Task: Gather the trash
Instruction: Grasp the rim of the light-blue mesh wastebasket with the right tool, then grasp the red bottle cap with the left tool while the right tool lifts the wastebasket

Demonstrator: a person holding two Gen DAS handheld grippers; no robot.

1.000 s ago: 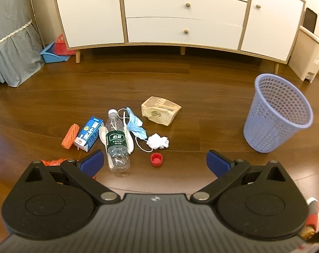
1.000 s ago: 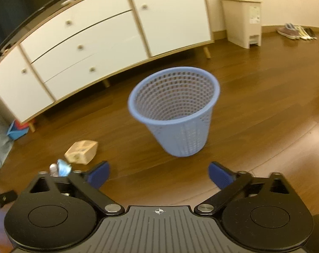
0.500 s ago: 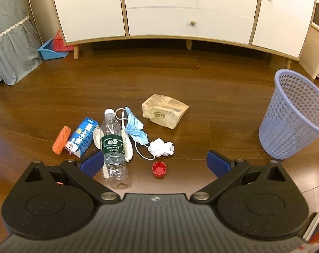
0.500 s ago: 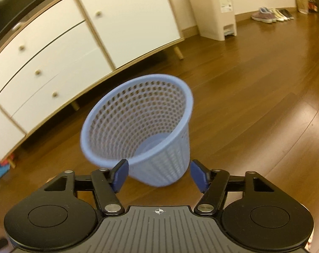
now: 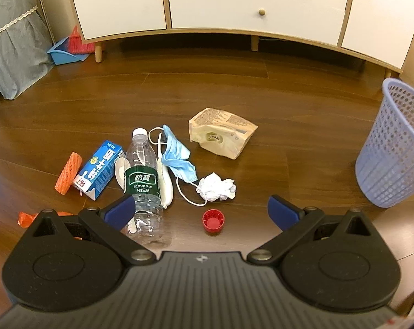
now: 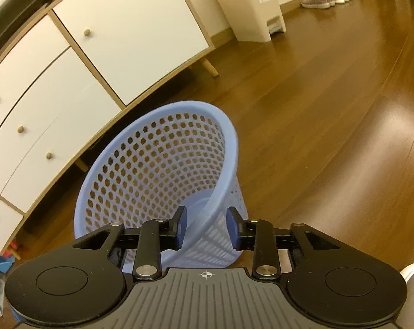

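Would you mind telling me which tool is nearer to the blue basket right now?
The right tool: its fingers straddle the rim of the blue basket, one inside and one outside. The left tool hovers open over the floor trash, with the basket off to its right.

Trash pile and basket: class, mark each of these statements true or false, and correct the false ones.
1. The plastic bottle lies on the floor. True.
2. The red cap is screwed onto that bottle. False: it lies loose on the floor.
3. The right gripper straddles the rim of the blue basket. True.
4. The left gripper grips the crumpled tissue. False: it is open and holds nothing.
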